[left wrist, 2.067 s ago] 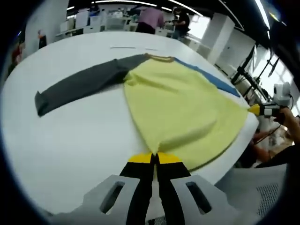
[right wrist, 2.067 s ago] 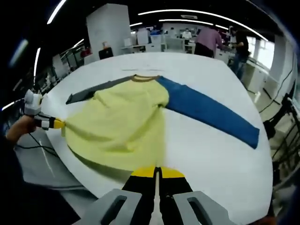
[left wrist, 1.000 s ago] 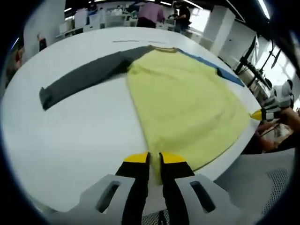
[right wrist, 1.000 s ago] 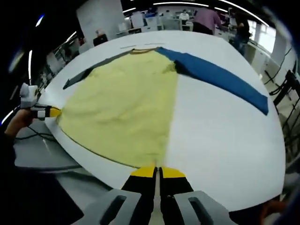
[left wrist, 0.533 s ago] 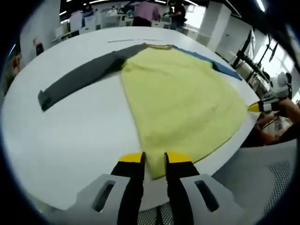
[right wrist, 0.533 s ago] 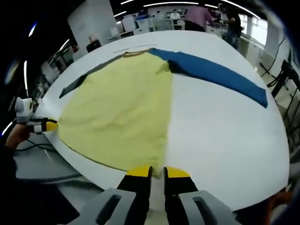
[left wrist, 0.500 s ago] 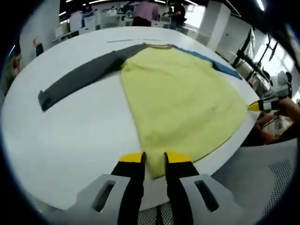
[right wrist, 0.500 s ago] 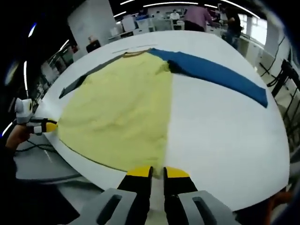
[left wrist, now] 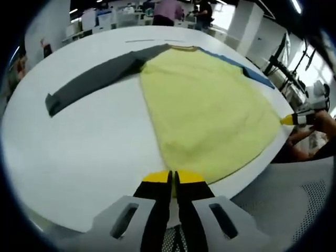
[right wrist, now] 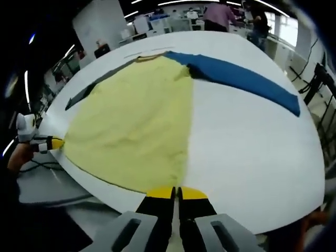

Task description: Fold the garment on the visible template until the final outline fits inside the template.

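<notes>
Garment (left wrist: 210, 110) lies flat on the worktop (left wrist: 84, 136). Left hand-held gripper (left wrist: 172, 178) and right hand-held gripper (right wrist: 176, 193), parted half a second ago, now pinch its hem corners at lower centre. Both grasps appear secured, so the first fold can begin.

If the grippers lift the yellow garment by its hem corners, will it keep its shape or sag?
Probably sag: the garment lies flat and thin on the table, with soft ripples in the yellow body. The grey sleeve and blue sleeve spread out loose, so they would likely dangle. It looks light, so the left gripper and right gripper should lift it easily.
</notes>
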### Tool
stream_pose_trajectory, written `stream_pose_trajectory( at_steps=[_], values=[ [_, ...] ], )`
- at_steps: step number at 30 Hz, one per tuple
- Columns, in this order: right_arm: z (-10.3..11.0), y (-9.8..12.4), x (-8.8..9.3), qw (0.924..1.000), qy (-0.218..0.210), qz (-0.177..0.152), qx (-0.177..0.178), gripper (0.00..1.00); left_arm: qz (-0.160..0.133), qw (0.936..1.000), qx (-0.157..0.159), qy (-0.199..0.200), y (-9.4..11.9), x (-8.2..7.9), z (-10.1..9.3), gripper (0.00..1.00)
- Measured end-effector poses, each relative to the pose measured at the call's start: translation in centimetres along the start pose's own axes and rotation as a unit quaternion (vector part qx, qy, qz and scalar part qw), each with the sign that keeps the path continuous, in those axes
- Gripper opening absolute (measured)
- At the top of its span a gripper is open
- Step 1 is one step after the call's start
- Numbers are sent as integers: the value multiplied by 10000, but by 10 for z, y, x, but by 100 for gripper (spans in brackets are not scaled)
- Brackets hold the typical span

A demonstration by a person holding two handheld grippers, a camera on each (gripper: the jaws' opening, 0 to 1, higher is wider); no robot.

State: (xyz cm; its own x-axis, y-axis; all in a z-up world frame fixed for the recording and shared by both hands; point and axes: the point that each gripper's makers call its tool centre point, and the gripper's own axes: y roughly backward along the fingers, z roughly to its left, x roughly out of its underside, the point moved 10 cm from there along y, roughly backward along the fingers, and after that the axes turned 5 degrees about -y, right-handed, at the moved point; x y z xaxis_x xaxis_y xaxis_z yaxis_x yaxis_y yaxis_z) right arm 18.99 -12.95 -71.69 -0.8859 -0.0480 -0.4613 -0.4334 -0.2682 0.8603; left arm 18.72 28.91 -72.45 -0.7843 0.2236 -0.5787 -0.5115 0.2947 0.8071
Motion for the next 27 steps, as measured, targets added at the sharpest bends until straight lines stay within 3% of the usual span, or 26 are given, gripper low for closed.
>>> stream_pose_trajectory(
  at_steps=[14, 18, 22, 25, 27],
  values=[
    [0, 2, 3, 10000, -29, 48, -66, 0, 117, 9998, -19, -137, 3, 1, 2, 2],
    [-1, 5, 0, 9999, -5, -112, -57, 0, 21, 9998, -23, -197, 5, 0, 3, 8],
    [-4, 6, -4, 9996, 74, -253, -77, 14, -97, 9998, 9, -197, 8, -1, 5, 19],
    [-7, 7, -9, 9990, 63, -401, -207, 28, -577, 9973, 288, 349, 8, -7, 4, 28],
    [-5, 10, -16, 9975, 93, -607, -351, 37, -677, 9971, 265, 242, 10, -10, 6, 34]
  ],
)
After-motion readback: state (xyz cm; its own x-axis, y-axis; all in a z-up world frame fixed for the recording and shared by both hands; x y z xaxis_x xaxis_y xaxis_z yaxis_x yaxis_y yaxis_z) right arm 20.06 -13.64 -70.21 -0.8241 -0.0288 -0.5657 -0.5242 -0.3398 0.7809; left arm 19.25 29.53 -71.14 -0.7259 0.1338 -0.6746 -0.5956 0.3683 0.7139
